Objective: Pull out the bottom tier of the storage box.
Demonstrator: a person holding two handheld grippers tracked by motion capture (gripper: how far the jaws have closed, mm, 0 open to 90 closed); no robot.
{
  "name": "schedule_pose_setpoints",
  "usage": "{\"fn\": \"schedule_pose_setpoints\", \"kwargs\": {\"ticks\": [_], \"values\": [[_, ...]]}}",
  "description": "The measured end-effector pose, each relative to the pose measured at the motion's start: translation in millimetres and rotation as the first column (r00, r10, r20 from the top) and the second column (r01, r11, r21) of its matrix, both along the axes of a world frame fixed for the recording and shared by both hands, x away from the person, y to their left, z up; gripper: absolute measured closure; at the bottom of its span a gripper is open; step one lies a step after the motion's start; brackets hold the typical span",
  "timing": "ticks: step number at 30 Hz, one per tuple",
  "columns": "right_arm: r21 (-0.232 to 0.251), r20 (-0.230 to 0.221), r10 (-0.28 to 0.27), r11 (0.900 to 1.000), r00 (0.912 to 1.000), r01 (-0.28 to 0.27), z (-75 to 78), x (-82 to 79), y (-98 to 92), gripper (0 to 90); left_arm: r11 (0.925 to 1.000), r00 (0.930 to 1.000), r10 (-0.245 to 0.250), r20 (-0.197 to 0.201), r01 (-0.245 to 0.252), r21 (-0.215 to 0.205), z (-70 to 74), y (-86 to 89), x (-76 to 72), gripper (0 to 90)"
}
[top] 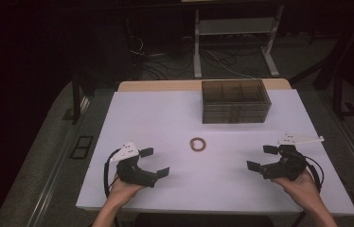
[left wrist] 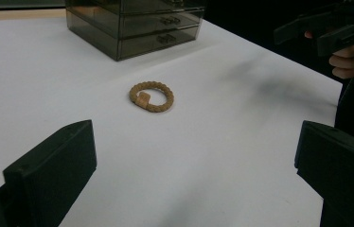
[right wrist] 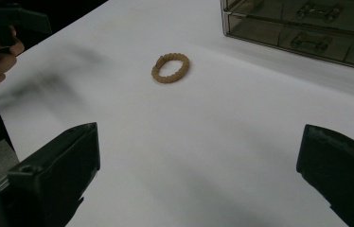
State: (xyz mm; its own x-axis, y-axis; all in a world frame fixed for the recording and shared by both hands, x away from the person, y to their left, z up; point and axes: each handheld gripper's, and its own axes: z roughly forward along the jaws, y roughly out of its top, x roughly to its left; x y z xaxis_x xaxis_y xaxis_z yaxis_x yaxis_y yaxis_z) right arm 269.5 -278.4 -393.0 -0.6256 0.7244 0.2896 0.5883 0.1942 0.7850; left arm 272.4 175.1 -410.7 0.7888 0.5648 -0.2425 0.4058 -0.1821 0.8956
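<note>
A tan braided bracelet (top: 198, 144) lies flat on the white table (top: 165, 118), midway between my two hands. It shows in the left gripper view (left wrist: 151, 96) and in the right gripper view (right wrist: 170, 67). My left gripper (top: 154, 162) rests near the table's front left, jaws wide apart and nothing between them. At the front right my right gripper (top: 261, 157) is open too, also holding nothing. A smoky clear drawer box (top: 234, 100) stands behind the bracelet; its drawers with small handles look closed.
The table's back edge shows a strip of bare wood (top: 165, 85). Beyond it are dark floor, cables (top: 165, 61) and a white frame's legs (top: 234, 42). In the left gripper view, the other hand and its gripper (left wrist: 345, 38) sit at the upper right.
</note>
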Motion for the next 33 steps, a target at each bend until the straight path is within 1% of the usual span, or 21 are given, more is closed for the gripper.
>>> {"fn": "schedule_pose_setpoints", "kwargs": {"ticks": [6, 9, 14, 16, 18, 20, 26, 27, 33], "values": [[0.012, -0.014, 0.004, 1.000, 0.9999, -0.003, 4.3, 6.0, 2.2, 0.0, 1.0000, 1.0000, 0.003, 0.000, -0.003, 0.000, -0.1, 0.5, -0.1, 0.0], [0.010, -0.021, 0.005, 1.000, 0.9998, -0.005, 5.3, 8.8, 3.7, 0.0, 1.0000, 1.0000, 0.006, 0.000, -0.006, -0.001, 0.0, 0.7, -0.4, 0.0], [0.006, -0.031, 0.005, 1.000, 0.9995, -0.005, 4.6, 13.1, 4.6, 0.0, 1.0000, 1.0000, 0.007, -0.001, -0.007, -0.001, -0.1, 0.8, -0.1, 0.0], [0.007, -0.043, -0.002, 1.000, 0.9991, 0.002, 3.4, 16.5, 4.1, 0.0, 1.0000, 1.0000, 0.007, -0.001, -0.007, -0.002, -0.2, 0.7, -0.1, 0.0], [0.007, -0.042, -0.005, 1.000, 0.9991, 0.005, 2.9, 17.7, 3.8, 0.0, 1.0000, 1.0000, 0.007, -0.002, -0.007, -0.002, -0.2, 0.7, -0.1, 0.0], [0.009, -0.055, -0.010, 1.000, 0.9985, 0.010, 2.0, 21.0, 3.3, 0.0, 1.0000, 1.0000, 0.007, -0.002, -0.007, -0.002, -0.2, 0.6, -0.3, 0.0], [0.034, -0.074, -0.004, 0.999, 0.9972, 0.006, -0.1, 26.8, 3.2, 0.0, 1.0000, 1.0000, 0.005, -0.001, -0.005, -0.001, -0.2, 0.5, -0.2, 0.0], [0.045, -0.080, -0.004, 0.999, 0.9968, 0.008, -0.3, 28.9, 2.9, 0.0, 1.0000, 1.0000, 0.005, -0.001, -0.005, -0.001, -0.2, 0.4, -0.1, 0.0], [0.033, -0.094, 0.002, 0.999, 0.9956, 0.001, -0.7, 34.5, 5.2, 0.0, 1.0000, 1.0000, 0.006, -0.002, -0.006, -0.001, -0.4, 0.1, 0.1, 0.0]]}}
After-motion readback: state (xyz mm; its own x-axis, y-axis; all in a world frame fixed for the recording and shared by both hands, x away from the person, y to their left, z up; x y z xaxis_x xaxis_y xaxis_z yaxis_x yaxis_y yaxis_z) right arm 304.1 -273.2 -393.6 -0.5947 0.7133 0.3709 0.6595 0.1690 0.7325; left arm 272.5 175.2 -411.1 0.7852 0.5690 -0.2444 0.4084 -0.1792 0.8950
